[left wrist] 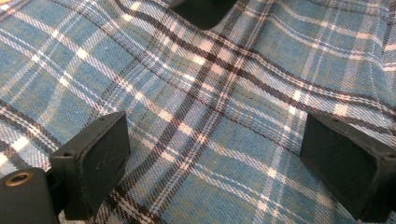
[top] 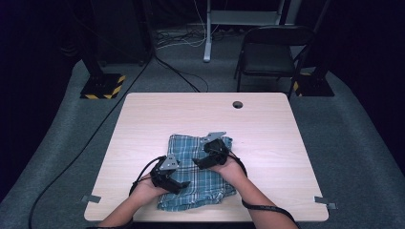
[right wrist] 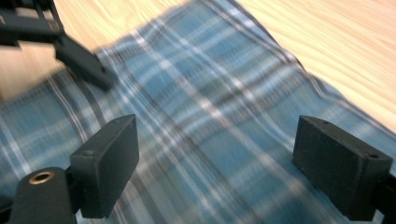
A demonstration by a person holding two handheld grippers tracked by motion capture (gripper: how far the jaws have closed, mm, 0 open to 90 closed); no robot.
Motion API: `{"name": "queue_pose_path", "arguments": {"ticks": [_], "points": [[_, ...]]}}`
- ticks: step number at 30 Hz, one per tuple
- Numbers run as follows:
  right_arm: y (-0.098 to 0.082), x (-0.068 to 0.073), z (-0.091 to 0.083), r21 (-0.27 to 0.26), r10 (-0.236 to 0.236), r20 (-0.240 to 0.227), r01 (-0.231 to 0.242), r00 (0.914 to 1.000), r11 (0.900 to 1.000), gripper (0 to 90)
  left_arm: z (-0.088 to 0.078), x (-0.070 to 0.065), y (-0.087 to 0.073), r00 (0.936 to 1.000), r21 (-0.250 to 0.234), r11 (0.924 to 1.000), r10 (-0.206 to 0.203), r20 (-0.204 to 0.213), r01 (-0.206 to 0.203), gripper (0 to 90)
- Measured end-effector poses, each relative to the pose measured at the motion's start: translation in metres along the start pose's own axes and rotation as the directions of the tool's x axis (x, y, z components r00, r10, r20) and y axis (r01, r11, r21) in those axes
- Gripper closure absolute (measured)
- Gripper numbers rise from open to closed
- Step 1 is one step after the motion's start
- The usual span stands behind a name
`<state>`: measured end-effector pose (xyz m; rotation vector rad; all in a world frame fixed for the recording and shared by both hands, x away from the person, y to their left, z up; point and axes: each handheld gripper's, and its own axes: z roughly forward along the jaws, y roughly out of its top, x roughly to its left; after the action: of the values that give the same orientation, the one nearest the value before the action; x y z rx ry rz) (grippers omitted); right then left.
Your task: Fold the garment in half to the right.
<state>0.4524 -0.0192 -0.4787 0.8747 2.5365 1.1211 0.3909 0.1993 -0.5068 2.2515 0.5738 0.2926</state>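
High view shows both the left gripper (top: 177, 185) and right gripper (top: 199, 162) spread wide over the folded plaid cloth (top: 210, 183); pinch its 3 o'clock edge squarely before folding.

No readable text, labels, brands or numbers anywhere. Closest thing to sign: yellow-black hazard stripes on stand base (top: 102, 86) left of table, same on other base (top: 313, 86) at right. No words on them.

cloth (left wrist: 224, 116): woven plaid, matt | table (top: 157, 119): pale wood-grain, smooth | tongs pads (right wrist: 109, 163): black, matt
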Motion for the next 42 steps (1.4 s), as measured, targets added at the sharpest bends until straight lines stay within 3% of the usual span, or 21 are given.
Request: {"name": "queue_pose_path", "arguments": {"ticks": [3,6,7,10,14,17,21,24,27,28,30,38,42], "points": [[-0.013,-0.005,0.000,0.008,0.007,0.023,-0.007,0.9997,1.000,13.8,0.003,0.001,-0.002,0.9999,-0.001,1.0000,-0.008,0.010,0.008,8.0],[-0.022,-0.011,0.005,0.027,0.036,0.014,-0.037,0.9992,0.999,13.4,0.005,0.001,-0.003,0.9999,-0.001,1.0000,-0.003,0.012,0.003,8.1],[-0.030,-0.015,0.007,-0.004,0.045,-0.011,-0.045,0.9989,0.999,13.3,0.005,0.001,-0.002,1.0000,0.001,1.0000,0.002,0.010,-0.003,8.1],[-0.030,-0.015,0.007,-0.001,0.027,-0.008,-0.027,0.9996,1.000,13.3,0.006,0.001,-0.003,0.9999,-0.002,1.0000,0.005,0.013,-0.005,8.1],[-0.022,-0.012,0.000,0.053,0.003,0.011,-0.003,0.9999,0.999,13.9,0.006,0.002,-0.005,0.9997,-0.012,0.9999,0.004,0.022,-0.004,8.0],[-0.020,-0.007,-0.015,0.036,-0.001,0.002,0.001,1.0000,0.999,14.0,0.005,0.003,-0.005,0.9997,-0.009,0.9999,0.006,0.024,-0.006,8.0],[-0.027,0.008,-0.033,0.027,-0.030,-0.068,0.032,0.9972,0.999,13.6,0.005,0.003,-0.005,0.9996,-0.008,1.0000,0.005,0.027,-0.004,8.0],[-0.040,0.018,-0.037,0.058,-0.067,-0.117,0.074,0.9909,0.996,13.7,0.006,0.003,-0.004,0.9997,-0.003,1.0000,0.005,0.025,-0.004,7.9],[-0.055,0.025,-0.032,0.098,-0.106,-0.107,0.117,0.9886,0.988,13.1,0.006,0.003,-0.003,0.9997,0.002,1.0000,0.004,0.025,-0.004,7.9],[-0.055,0.025,-0.032,0.098,-0.106,-0.107,0.117,0.9886,0.988,13.1,0.006,0.003,-0.003,0.9997,0.002,1.0000,0.004,0.025,-0.004,7.9],[-0.064,0.023,-0.029,0.076,-0.058,-0.110,0.067,0.9922,0.995,12.3,0.006,0.002,-0.002,0.9997,0.007,1.0000,0.001,0.023,-0.001,7.8],[-0.073,0.019,-0.026,0.043,-0.014,-0.126,0.019,0.9919,0.999,11.2,0.004,0.005,0.002,0.9990,0.016,0.9998,-0.011,0.043,0.010,7.6],[-0.074,0.019,-0.026,0.036,-0.012,-0.123,0.016,0.9924,0.999,11.1,-0.005,0.012,0.009,0.9985,-0.041,0.9982,-0.041,0.036,0.043,8.2]]}}
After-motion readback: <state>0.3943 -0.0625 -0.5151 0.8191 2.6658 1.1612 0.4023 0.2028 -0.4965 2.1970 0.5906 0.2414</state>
